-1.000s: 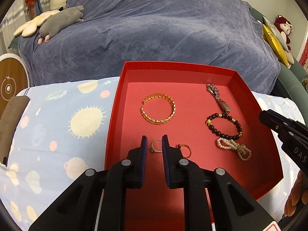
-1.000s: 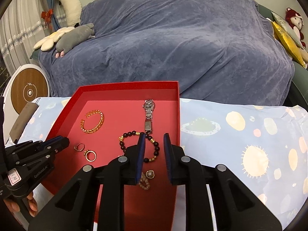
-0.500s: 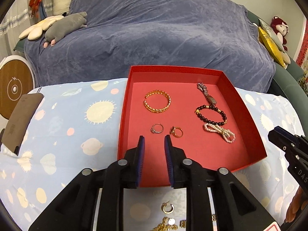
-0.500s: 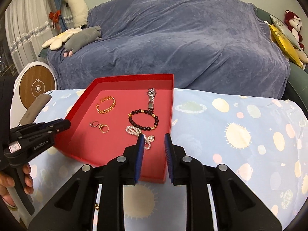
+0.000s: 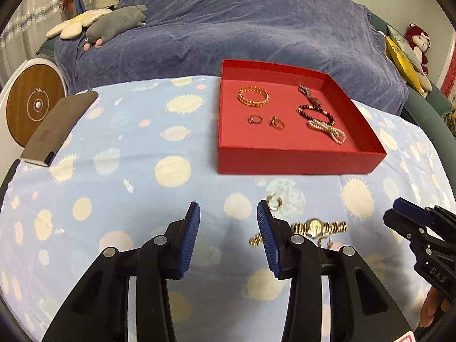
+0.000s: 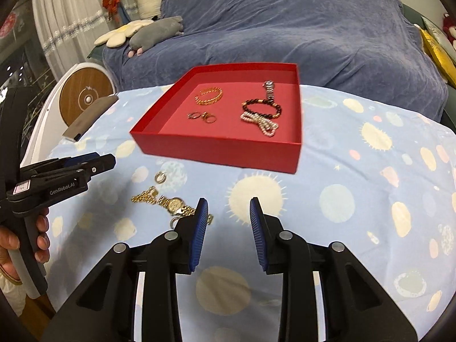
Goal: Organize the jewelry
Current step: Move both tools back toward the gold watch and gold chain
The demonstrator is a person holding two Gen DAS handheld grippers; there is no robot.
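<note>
A red tray [image 5: 299,158] [image 6: 222,149] on the blue patterned cloth holds a gold bangle [image 5: 253,96], two rings [image 5: 266,121], a silver watch [image 5: 309,94], a dark bead bracelet [image 5: 315,111] and a pearl bracelet [image 5: 327,131]. In front of the tray lie a gold watch [image 5: 317,226] [image 6: 175,204], a gold chain [image 6: 145,195] and a hoop earring [image 5: 274,201] [image 6: 161,177]. My left gripper [image 5: 228,213] is open and empty above the cloth, left of the gold watch. My right gripper [image 6: 228,206] is open and empty, right of the gold watch.
A brown flat case [image 5: 59,126] lies at the cloth's left edge. A blue-covered sofa [image 5: 242,22] with plush toys [image 5: 114,24] stands behind the table. A round white and wood device [image 5: 31,105] is at the far left.
Both grippers have pulled back from the tray and opened. The loose gold watch, chain and earring in front of the tray have come into view.
</note>
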